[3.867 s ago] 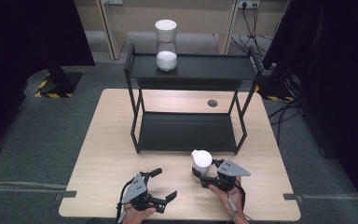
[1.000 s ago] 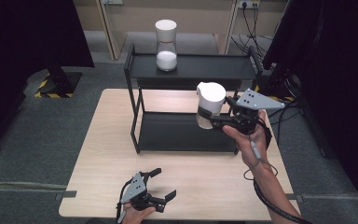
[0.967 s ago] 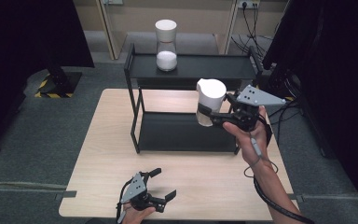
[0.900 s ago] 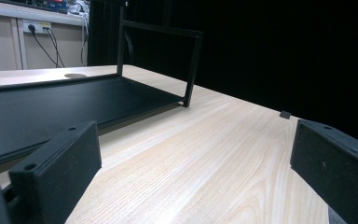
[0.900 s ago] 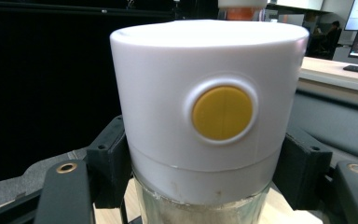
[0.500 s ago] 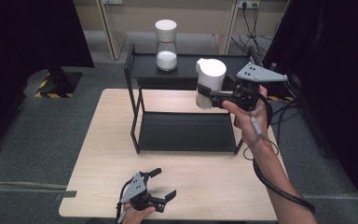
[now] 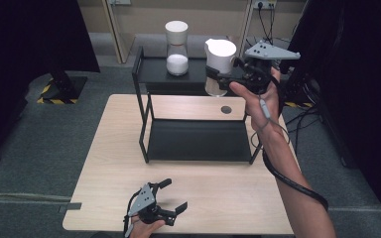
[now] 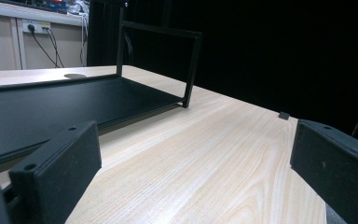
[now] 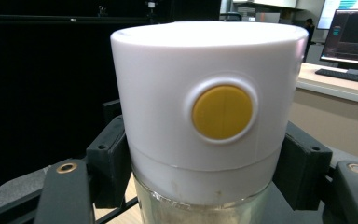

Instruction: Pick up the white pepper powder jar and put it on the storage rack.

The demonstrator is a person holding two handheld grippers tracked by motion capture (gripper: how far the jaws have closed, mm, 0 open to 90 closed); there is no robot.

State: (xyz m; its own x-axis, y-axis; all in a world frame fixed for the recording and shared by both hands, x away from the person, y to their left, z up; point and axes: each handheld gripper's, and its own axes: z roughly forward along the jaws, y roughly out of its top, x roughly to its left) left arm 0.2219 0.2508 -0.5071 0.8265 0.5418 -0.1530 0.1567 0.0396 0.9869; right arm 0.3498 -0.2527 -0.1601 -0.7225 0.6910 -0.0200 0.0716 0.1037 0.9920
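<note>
My right gripper [image 7: 217, 80] is shut on a white-lidded glass jar [image 7: 220, 67], held upright in the air above the right part of the black two-tier shelf's [image 7: 144, 119] top level. In the right gripper view the jar [image 9: 207, 116] sits between the two jaws, its white lid bearing a round yellow button [image 9: 222, 112]. A second jar [image 7: 176, 47] with a white lid and white contents stands on the left of the top shelf. My left gripper [image 7: 175, 195] rests open near the table's front edge, nothing between its pads [image 8: 58, 163].
The light wooden table [image 7: 119, 168] carries the black shelf, whose lower tray [image 8: 37, 105] lies bare. A dark round mark [image 7: 225, 109] sits on the tabletop behind it. Cables [image 7: 307, 109] trail on the floor at the right.
My right gripper has carried the jar from the table's front right up and back, to above the shelf's top level. The left gripper has stayed put.
</note>
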